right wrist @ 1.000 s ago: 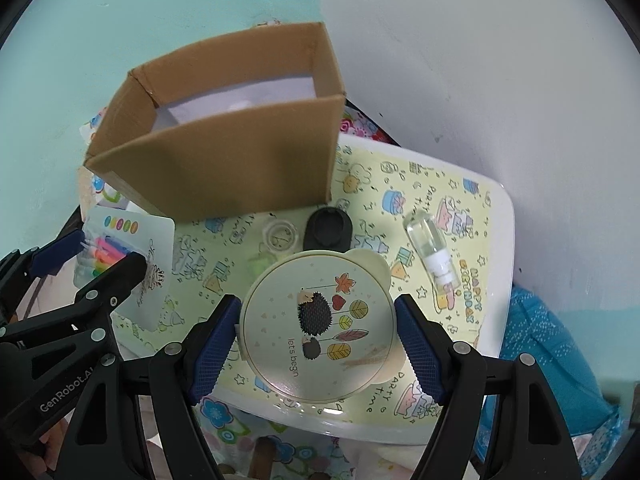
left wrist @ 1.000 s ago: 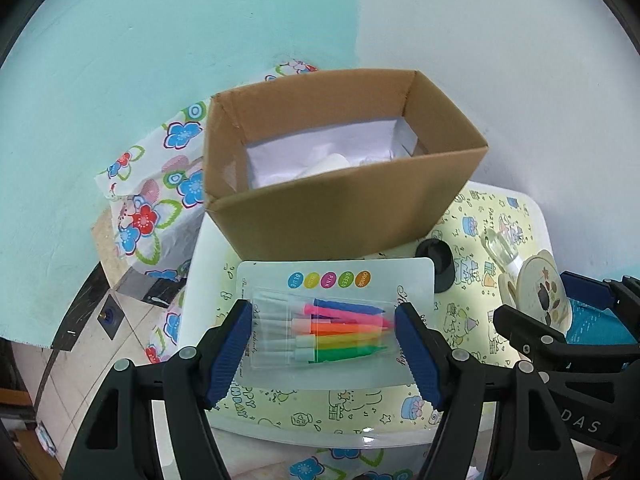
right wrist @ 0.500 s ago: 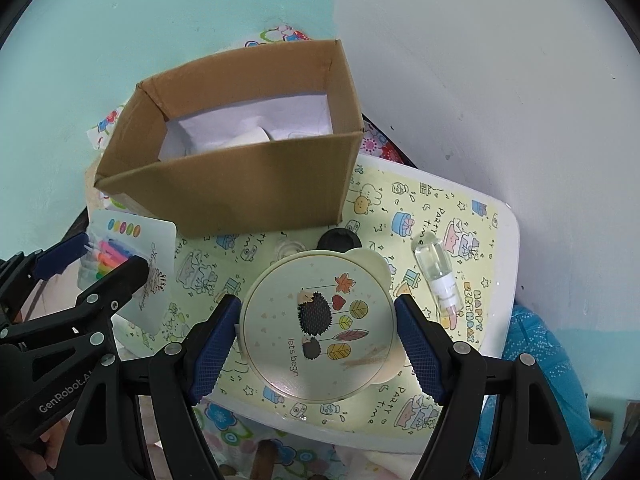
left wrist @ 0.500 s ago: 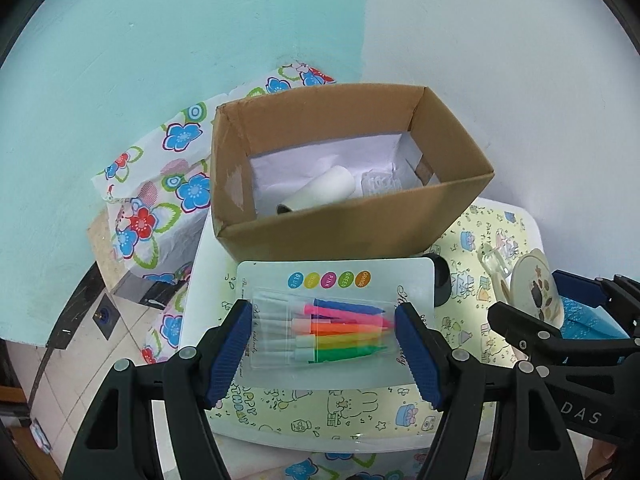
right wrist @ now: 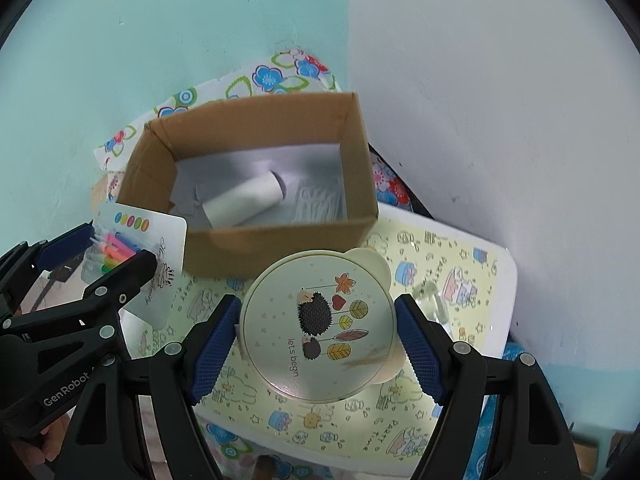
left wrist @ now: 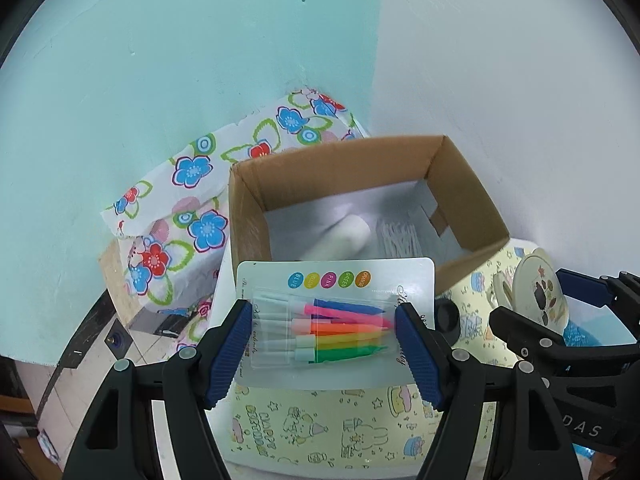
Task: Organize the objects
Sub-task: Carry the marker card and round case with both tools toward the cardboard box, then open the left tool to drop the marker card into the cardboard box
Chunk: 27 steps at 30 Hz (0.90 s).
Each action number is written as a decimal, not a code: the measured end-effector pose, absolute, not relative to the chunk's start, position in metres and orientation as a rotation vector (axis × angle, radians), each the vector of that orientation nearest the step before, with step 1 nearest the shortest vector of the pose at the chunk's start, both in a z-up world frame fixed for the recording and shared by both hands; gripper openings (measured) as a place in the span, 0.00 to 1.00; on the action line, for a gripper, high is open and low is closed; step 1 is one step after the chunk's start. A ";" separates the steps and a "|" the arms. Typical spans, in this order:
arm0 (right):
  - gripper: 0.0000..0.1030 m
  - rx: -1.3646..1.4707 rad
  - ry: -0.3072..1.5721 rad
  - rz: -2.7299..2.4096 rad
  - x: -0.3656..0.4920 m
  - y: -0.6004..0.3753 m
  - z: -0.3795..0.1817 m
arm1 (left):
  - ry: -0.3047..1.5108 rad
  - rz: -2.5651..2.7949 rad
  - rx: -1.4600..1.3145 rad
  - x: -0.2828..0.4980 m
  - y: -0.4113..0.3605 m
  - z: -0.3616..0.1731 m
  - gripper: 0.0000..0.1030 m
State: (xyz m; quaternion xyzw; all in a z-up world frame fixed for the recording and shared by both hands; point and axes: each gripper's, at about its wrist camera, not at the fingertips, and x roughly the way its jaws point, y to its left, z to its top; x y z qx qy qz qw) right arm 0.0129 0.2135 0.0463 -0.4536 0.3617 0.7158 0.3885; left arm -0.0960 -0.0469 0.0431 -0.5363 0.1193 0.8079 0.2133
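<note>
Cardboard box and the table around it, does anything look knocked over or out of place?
Nothing looks spilled or damaged. Inside the cardboard box a white roll lies on its side, and a small clear bottle lies flat on the table.

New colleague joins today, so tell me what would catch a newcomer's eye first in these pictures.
The left gripper clamps a pack of bright candles, held above the patterned table just before the open cardboard box. The right gripper grips a round hedgehog-print lid near that box. Inside the box lies a white roll.
</note>
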 end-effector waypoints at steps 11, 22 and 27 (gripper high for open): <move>0.77 -1.121 0.936 1.798 0.000 0.244 0.051 | 0.302 2.253 -1.473 -0.134 -0.039 0.046 0.72; 0.77 -1.107 0.889 1.795 -0.012 0.260 0.062 | 0.305 2.239 -1.485 -0.155 -0.033 0.033 0.72; 0.77 -1.023 0.960 1.751 -0.014 0.270 0.061 | 0.350 2.249 -1.482 -0.157 -0.032 0.026 0.72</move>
